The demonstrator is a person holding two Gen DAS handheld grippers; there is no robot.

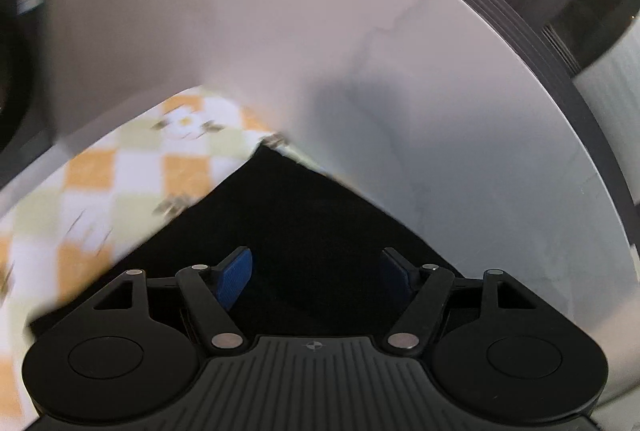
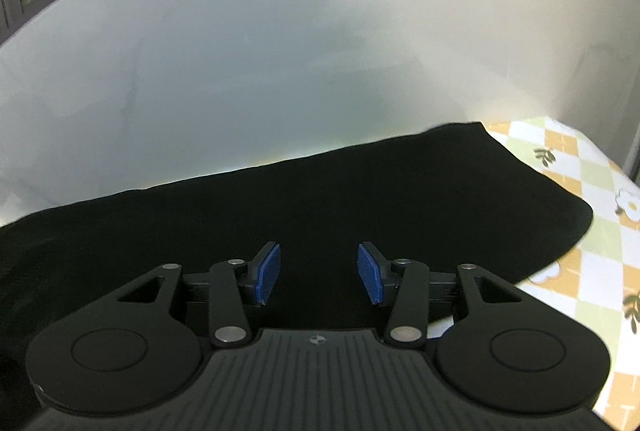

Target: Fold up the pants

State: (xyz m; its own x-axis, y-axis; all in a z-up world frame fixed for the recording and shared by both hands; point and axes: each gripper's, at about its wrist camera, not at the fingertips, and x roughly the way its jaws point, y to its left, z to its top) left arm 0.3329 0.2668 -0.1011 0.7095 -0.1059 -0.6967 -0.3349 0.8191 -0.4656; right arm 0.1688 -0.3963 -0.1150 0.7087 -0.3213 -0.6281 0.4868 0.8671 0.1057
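The black pants (image 1: 296, 231) lie on a checked cloth with orange, green and white squares (image 1: 120, 183). In the left wrist view a pointed corner of the pants reaches away from my left gripper (image 1: 316, 267), which hovers over the dark fabric with its blue pads (image 1: 236, 279) wide apart and nothing between them. In the right wrist view the pants (image 2: 280, 199) spread as a broad flat band across the frame, their rounded end at the right. My right gripper (image 2: 318, 273) is open above this fabric, blue pads (image 2: 268, 271) apart and holding nothing.
A white round tabletop (image 1: 400, 71) with a dark rim (image 1: 560, 79) carries the cloth. The checked cloth (image 2: 580, 191) shows at the right of the right wrist view. Dark furniture stands beyond the table's edge.
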